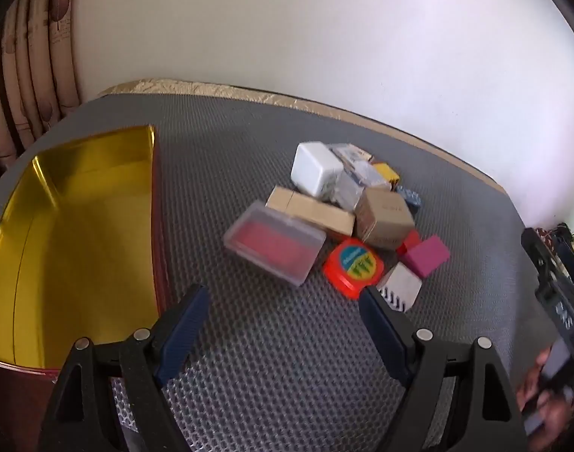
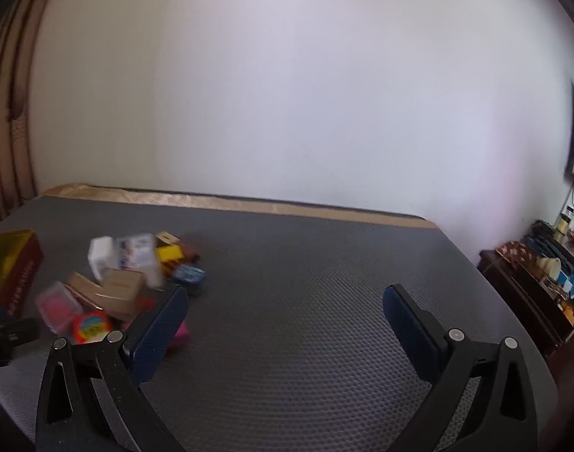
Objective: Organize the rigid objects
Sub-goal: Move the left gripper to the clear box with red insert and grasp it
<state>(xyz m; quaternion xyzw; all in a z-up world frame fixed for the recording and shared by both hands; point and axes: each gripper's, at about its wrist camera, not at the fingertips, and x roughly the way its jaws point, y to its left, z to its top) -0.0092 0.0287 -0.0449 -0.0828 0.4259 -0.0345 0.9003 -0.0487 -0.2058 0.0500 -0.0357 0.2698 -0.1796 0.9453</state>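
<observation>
A pile of small rigid objects lies on the grey mat [image 1: 271,339]: a clear case with a red inside [image 1: 273,243], a white cube [image 1: 315,167], a brown box [image 1: 384,216], an orange round tape measure [image 1: 352,263], a pink block [image 1: 426,255] and a white comb-edged block [image 1: 399,288]. An open tin with a gold inside [image 1: 72,241] stands at the left. My left gripper [image 1: 285,297] is open and empty, just short of the pile. My right gripper [image 2: 285,293] is open and empty; the pile [image 2: 125,282] lies by its left finger.
A wall runs along the far edge of the mat, with a gold cloth border [image 1: 249,92]. Curtains [image 1: 27,67] hang at the left. A dark shelf with clutter [image 2: 542,282] stands at the right. The other gripper and a hand [image 1: 550,339] show at the left wrist view's right edge.
</observation>
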